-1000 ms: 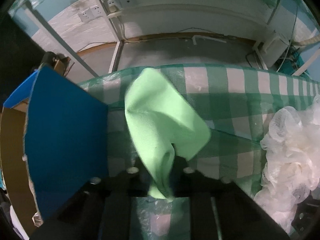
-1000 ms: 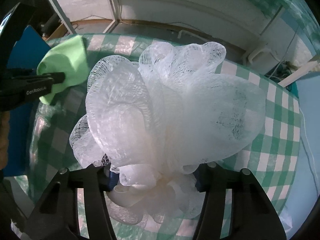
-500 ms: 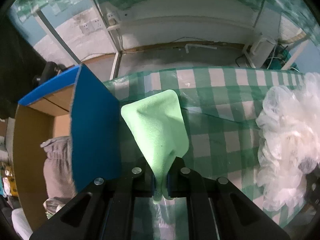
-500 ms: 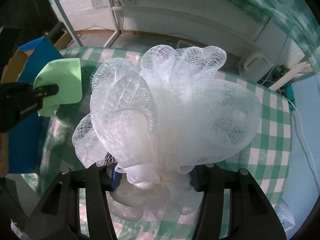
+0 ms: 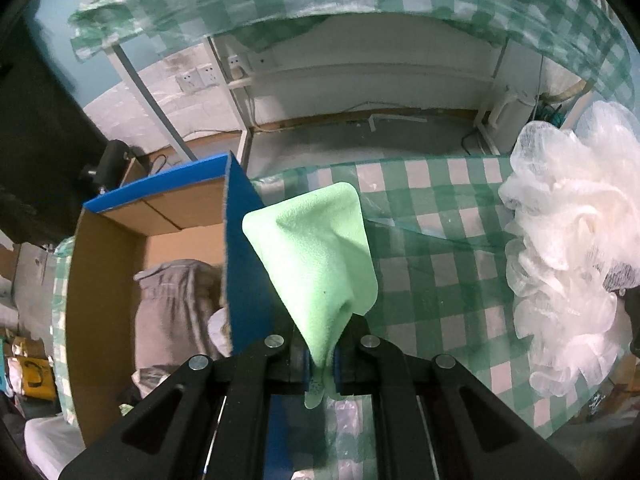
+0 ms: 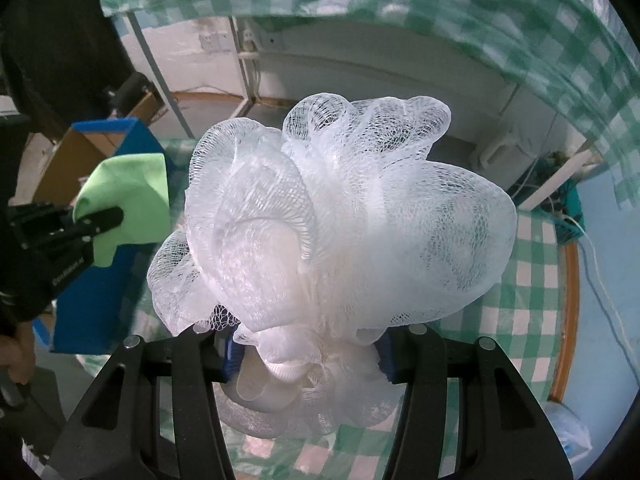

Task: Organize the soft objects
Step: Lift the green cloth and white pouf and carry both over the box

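- Left tool (image 5: 322,360): jaws pinched tight on a light green cloth (image 5: 320,256), which fans out ahead of the fingertips, clear of the checked bench (image 5: 440,264) beneath.
- Right tool (image 6: 306,354): jaws partly closed, pressing both sides of a white mesh bath pouf (image 6: 340,216); the pouf billows forward of the tool, above the bench.
- Cardboard box with blue outer walls (image 5: 244,264): just left of the left tool, open at the top; a grey fabric item (image 5: 176,312) lies inside.
- From the right wrist view, the left tool and its cloth appear far left, in front of the box.
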Action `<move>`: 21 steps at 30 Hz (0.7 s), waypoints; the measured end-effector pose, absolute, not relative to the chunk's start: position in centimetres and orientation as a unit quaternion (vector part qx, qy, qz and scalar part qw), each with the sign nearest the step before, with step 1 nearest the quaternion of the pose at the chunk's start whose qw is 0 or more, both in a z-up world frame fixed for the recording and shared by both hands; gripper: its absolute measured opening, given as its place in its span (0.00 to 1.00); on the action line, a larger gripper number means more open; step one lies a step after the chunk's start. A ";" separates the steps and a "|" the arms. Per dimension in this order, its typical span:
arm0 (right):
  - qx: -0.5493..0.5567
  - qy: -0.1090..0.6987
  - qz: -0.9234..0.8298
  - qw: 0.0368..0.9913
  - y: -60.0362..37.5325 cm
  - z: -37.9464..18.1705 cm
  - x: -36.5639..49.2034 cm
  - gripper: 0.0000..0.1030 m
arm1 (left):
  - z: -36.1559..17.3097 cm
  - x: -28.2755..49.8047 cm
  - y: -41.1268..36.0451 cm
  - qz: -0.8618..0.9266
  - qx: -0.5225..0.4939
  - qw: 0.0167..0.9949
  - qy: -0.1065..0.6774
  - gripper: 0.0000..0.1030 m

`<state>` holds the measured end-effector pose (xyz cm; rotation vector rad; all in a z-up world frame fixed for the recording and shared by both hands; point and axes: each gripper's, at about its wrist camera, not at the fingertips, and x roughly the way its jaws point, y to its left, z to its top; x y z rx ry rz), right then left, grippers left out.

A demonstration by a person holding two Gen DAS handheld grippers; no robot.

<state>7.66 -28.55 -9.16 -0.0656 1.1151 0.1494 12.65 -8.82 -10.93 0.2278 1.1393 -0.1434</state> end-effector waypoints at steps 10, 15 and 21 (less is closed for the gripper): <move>-0.040 0.501 0.096 0.859 -26.2 -5.6 6.9 0.50 | -7.7 10.8 -6.9 -0.053 0.092 0.847 0.520 0.08; -0.045 0.490 0.113 0.863 -24.4 -4.3 6.9 0.50 | -6.2 9.9 -5.5 -0.044 0.090 0.855 0.509 0.08; -0.052 0.479 0.133 0.866 -22.3 -3.0 6.8 0.50 | -5.0 9.1 -2.9 -0.020 0.079 0.863 0.498 0.08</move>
